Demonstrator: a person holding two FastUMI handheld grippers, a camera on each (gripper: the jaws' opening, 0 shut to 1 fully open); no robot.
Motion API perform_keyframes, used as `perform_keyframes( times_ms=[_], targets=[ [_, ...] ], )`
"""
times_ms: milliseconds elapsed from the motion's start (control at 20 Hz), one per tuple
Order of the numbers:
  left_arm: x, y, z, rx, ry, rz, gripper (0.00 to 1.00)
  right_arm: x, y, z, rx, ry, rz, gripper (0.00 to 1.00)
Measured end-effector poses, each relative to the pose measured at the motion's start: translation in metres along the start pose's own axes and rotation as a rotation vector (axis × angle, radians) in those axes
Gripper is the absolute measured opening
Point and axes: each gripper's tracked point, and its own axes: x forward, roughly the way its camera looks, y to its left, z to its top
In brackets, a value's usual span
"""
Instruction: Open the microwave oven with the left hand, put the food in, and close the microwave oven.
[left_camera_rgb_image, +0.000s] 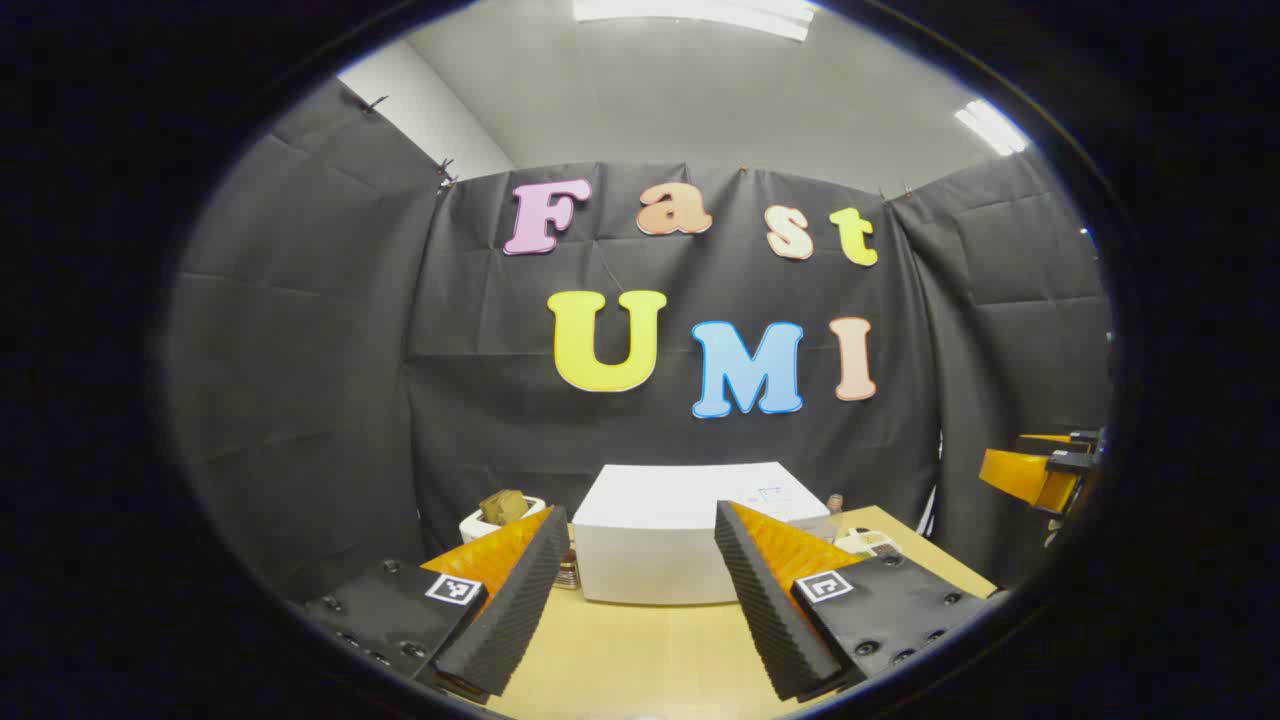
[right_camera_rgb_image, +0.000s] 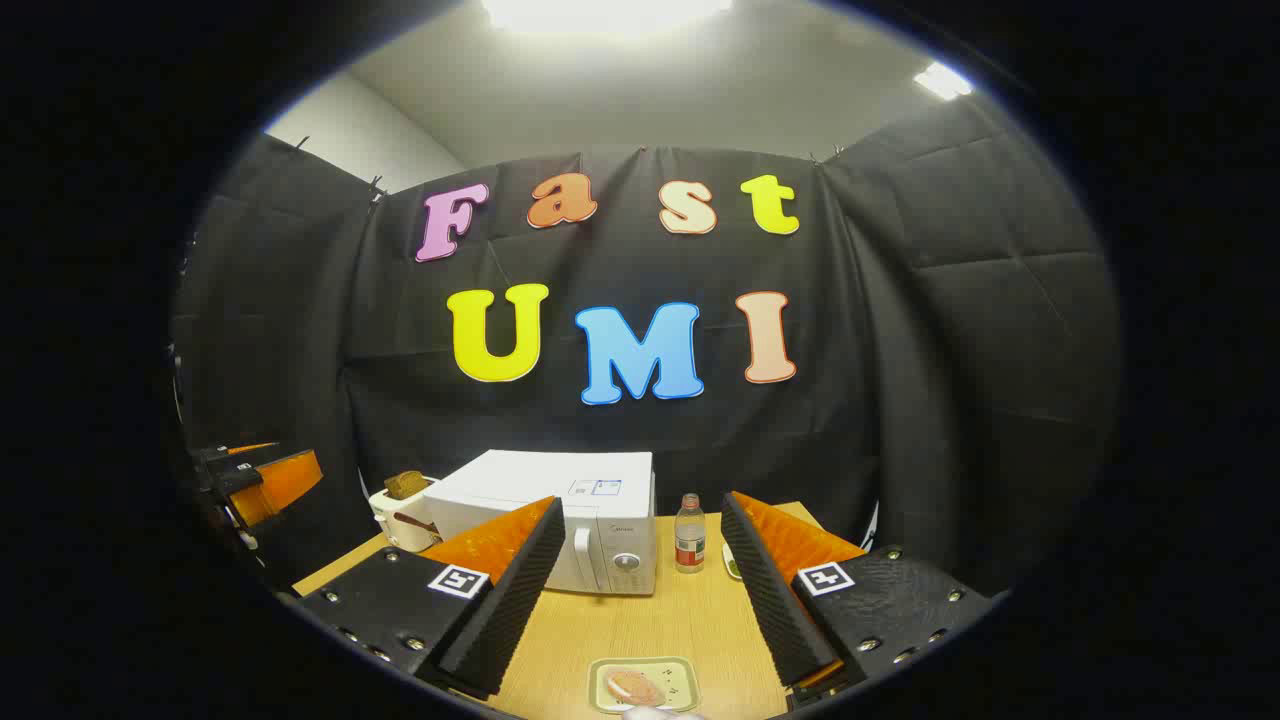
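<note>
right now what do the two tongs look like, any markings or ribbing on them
Both match. The left tongs and right tongs each have two wedge-shaped fingers with ribbed, sawtooth inner pads, mounted on flat black plates with screw heads. Every plate carries a small square black-and-white fiducial tag. No cables or sleeves can be seen.

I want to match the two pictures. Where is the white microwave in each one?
Left gripper view: the boxy white microwave oven sits low in the middle, between the left tool's two fingers.
Right gripper view: it sits low and left of centre, partly behind the right tool's left finger.
Shared landmark: the white toaster just left of the microwave.
</note>
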Motion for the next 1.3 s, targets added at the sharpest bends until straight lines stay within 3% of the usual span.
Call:
perform_keyframes(
  times_ms=[650,850,1050,1300],
  targets=[
    [0.004,0.004,-0.006,0.002,0.002,0.009,0.98,0.003,0.003,-0.001,0.003,0.004,0.004,0.96],
    [0.014,-0.001,-0.019,0.011,0.003,-0.002,0.97,0.003,0.01,0.001,0.041,0.014,0.036,0.96],
    [0.034,-0.025,-0.061,-0.001,0.018,-0.032,0.98,0.002,-0.002,0.016,0.01,-0.011,0.015,0.96],
    [0.076,-0.091,-0.141,-0.019,0.058,-0.113,0.98,0.0,-0.03,0.041,-0.061,-0.027,-0.039,0.96]
  ],
)
